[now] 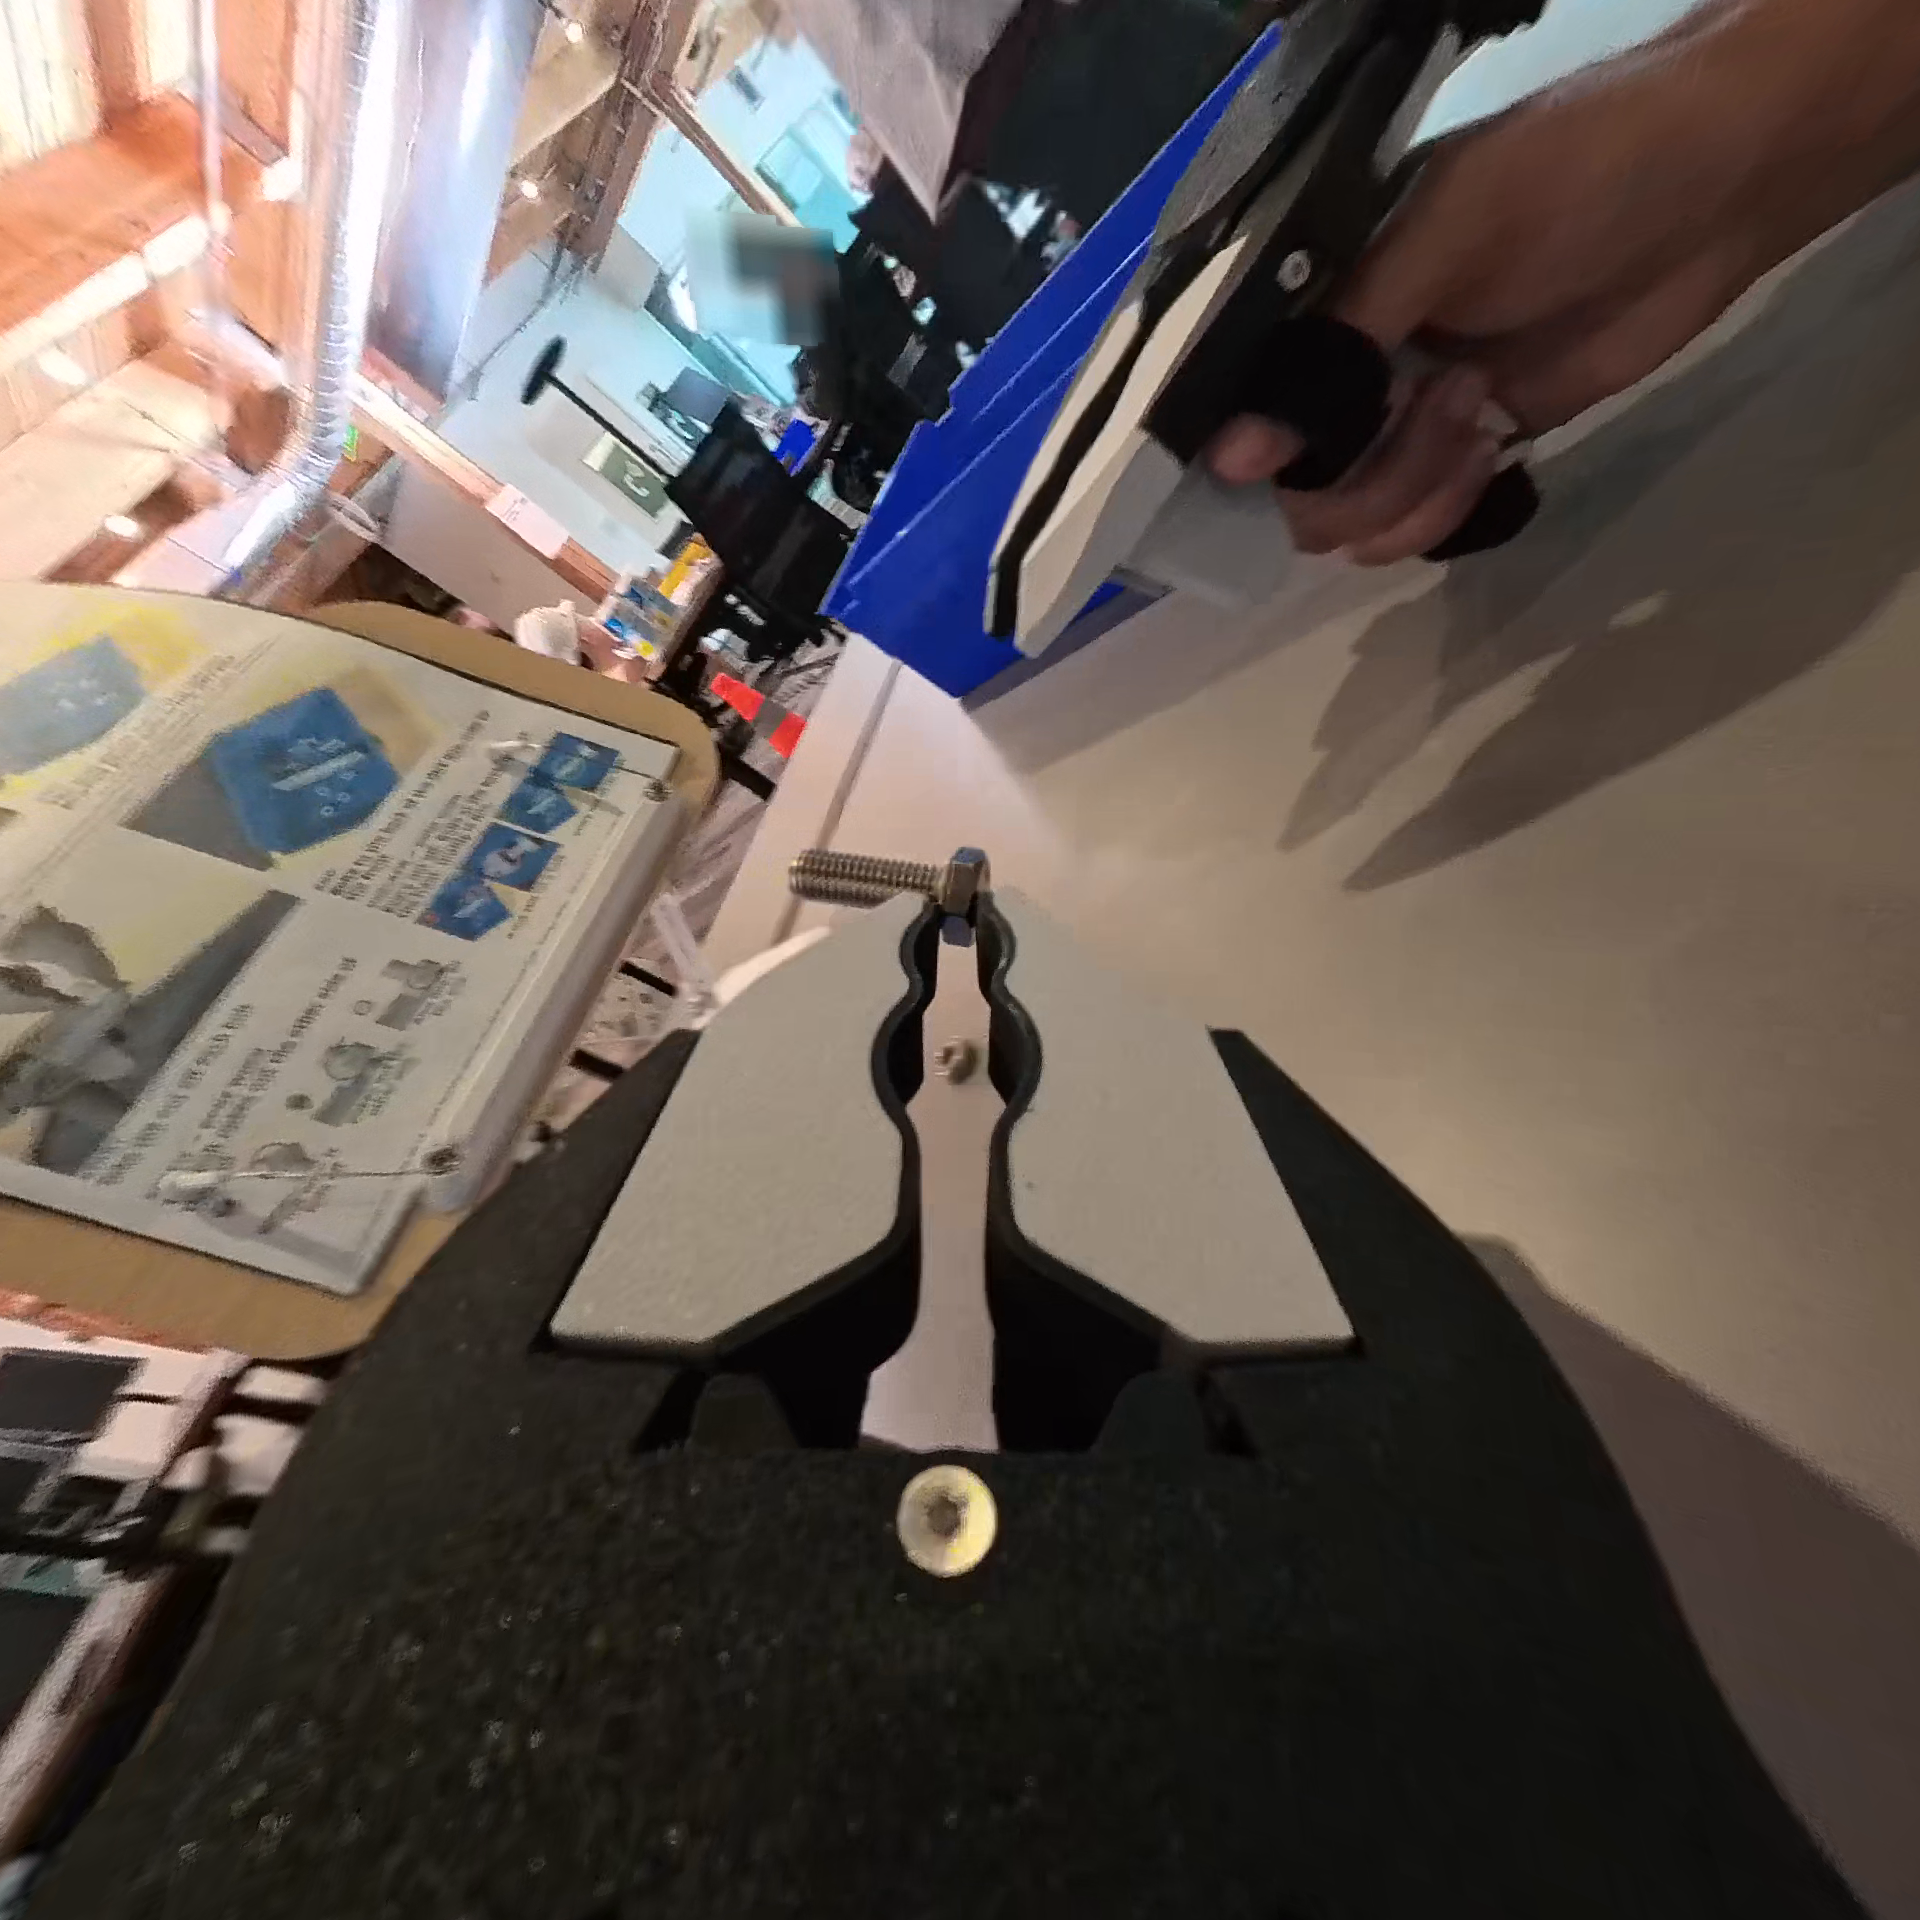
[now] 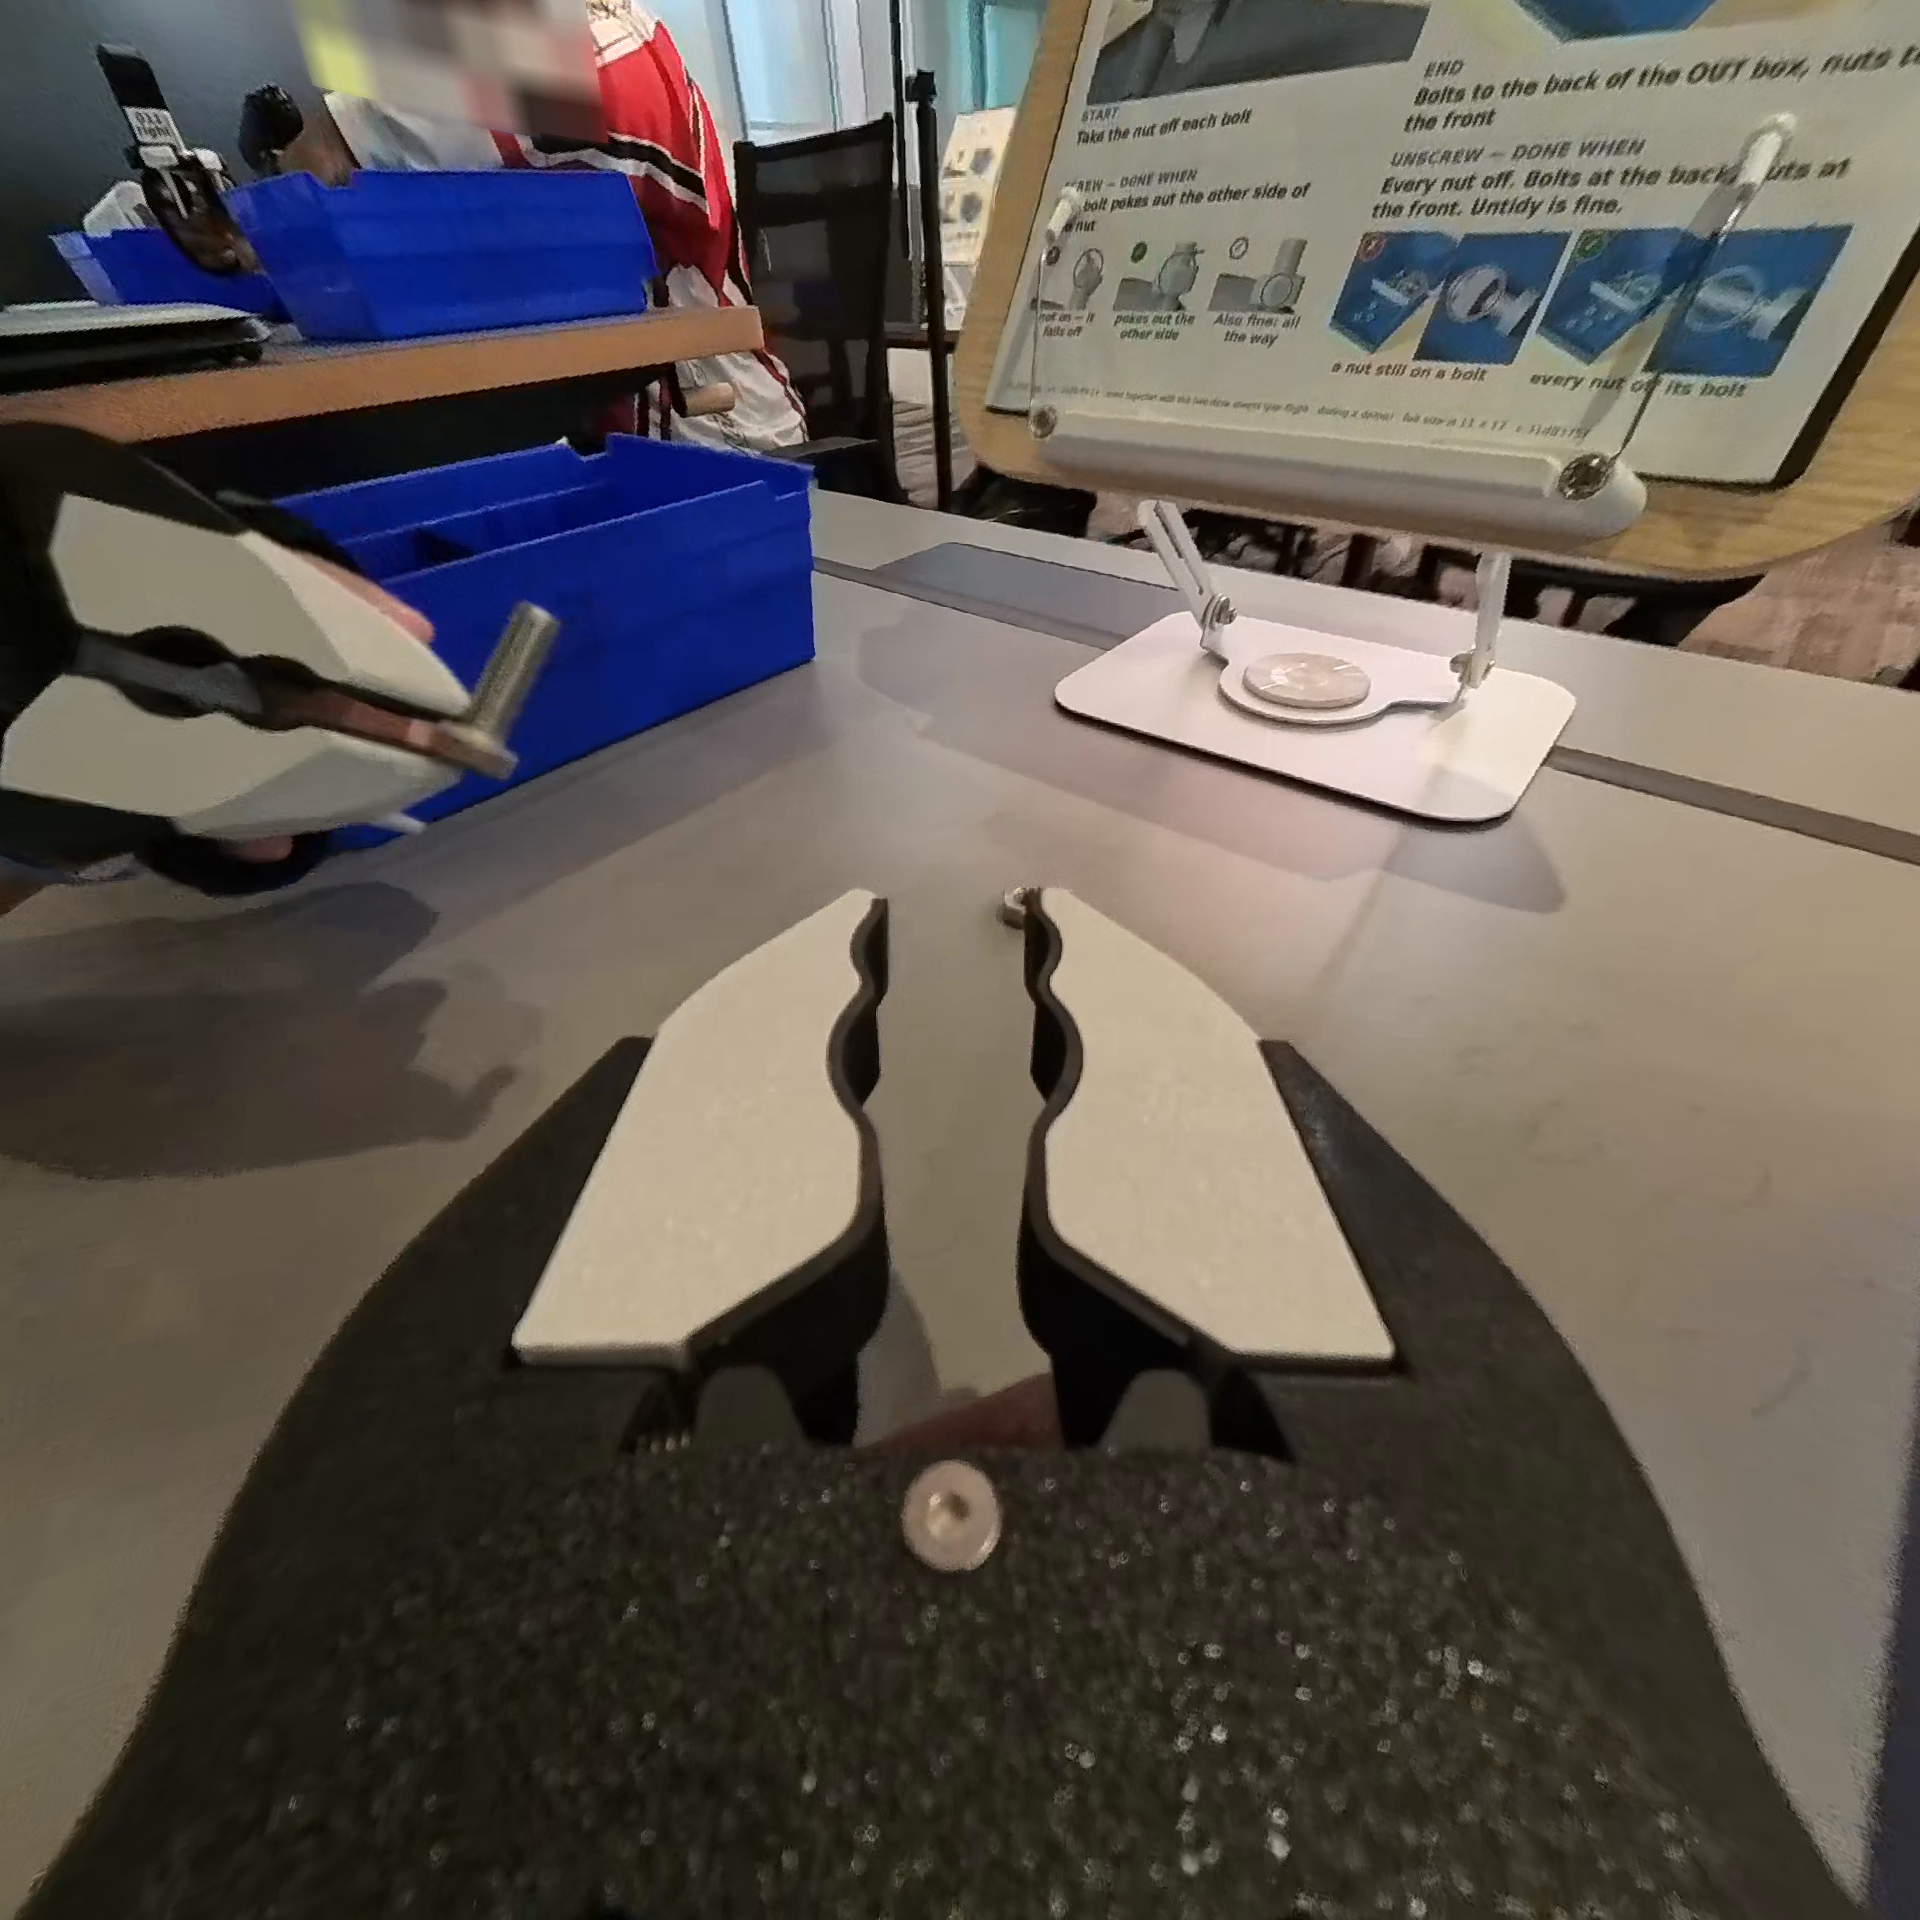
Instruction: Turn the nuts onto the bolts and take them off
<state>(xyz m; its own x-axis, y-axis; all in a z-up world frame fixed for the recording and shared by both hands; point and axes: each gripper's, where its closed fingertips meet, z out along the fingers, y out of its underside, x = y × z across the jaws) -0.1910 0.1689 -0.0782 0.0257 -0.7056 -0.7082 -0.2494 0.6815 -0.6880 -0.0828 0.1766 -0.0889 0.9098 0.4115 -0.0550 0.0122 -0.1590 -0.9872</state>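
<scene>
We hold the left gripper (image 1: 958, 920) tilted on its side, its fingertips pinched down on the hex head of a steel bolt (image 1: 883, 875) whose threaded shank sticks out sideways beyond the tips, clear of the grey tabletop (image 1: 1455, 987). Seen from the right wrist view, this same gripper sits off to the left of the right gripper and above the tabletop, with the bolt (image 2: 509, 686) pointing up and away, in front of a blue divided bin (image 2: 644, 582). The right gripper (image 2: 956, 914) hangs low over the tabletop with its fingers parted by a moderate gap and nothing between them; a small nut (image 2: 1010, 906) lies on the tabletop just at the inner edge of its right-hand fingertip, and we cannot tell whether it touches. In the left wrist view the nut (image 1: 954, 1062) shows through the gap between the left fingers. Ahead and to the right of the right gripper stands an instruction sheet (image 2: 1455, 208) on a white stand (image 2: 1320, 717).
</scene>
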